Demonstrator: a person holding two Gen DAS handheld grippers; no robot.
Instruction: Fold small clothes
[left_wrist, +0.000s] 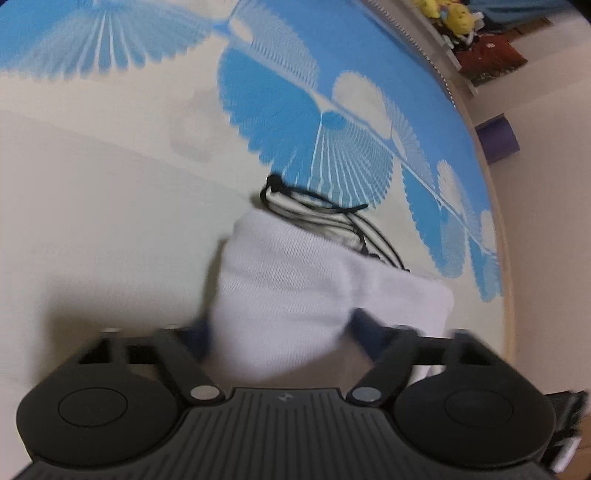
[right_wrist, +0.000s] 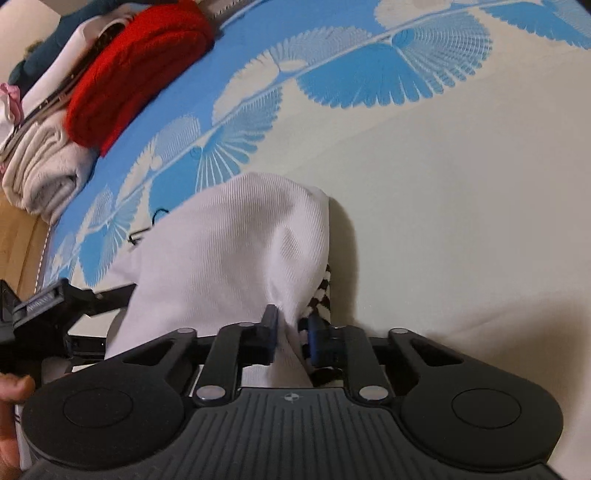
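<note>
No legible text, label, brand name or number is appearing in either view. The only sign showing is a small round quartered emblem, wordless, sitting on the ribbed housing of the left gripper (left_wrist: 280, 325) and likewise on the right gripper (right_wrist: 291, 332). The dark red item (left_wrist: 491, 59) beyond the bed is bearing a mark too blurred to read.

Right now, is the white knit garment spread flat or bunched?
Bunched: the white ribbed knit garment humps above the blue-patterned sheet, pinched in the right gripper.
</note>
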